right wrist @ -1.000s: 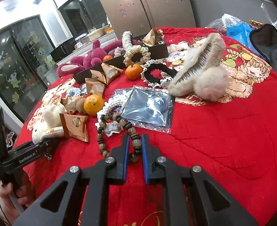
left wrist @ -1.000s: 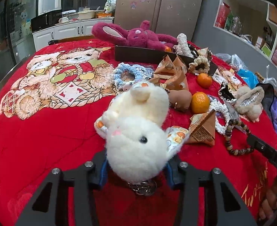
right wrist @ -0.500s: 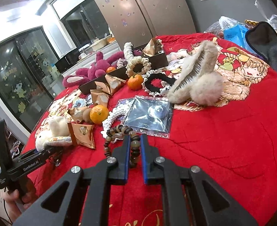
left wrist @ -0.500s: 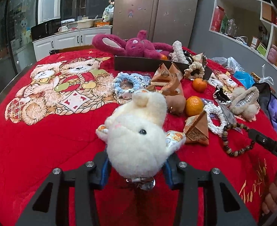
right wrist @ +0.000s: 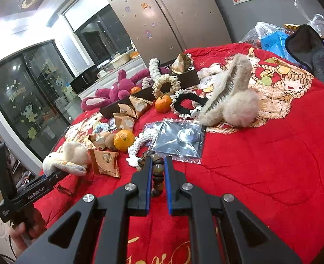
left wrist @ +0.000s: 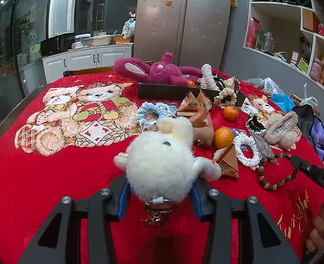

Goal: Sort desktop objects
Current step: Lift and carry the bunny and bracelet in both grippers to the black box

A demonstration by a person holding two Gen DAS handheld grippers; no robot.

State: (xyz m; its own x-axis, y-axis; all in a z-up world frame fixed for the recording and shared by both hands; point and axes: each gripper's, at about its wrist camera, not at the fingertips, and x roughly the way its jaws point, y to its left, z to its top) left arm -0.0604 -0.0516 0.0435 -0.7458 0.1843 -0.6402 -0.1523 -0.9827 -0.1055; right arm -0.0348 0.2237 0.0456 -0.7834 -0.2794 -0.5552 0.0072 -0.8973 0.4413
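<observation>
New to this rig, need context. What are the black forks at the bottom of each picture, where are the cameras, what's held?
No robot arm here: a person holds one two-finger gripper in each hand, each with a fisheye camera looking along its fingers. The left gripper is shut on a white plush keychain. The right gripper is shut on a wooden bead bracelet. The red blanket holds mandarins, triangular snack packets, crocheted scrunchies, a furry hair claw and a dark tray with a magenta plush rabbit.

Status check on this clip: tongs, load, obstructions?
Left tongs shut on white plush keychain. Right tongs shut on wooden bead bracelet. Brown box behind clutter.
</observation>
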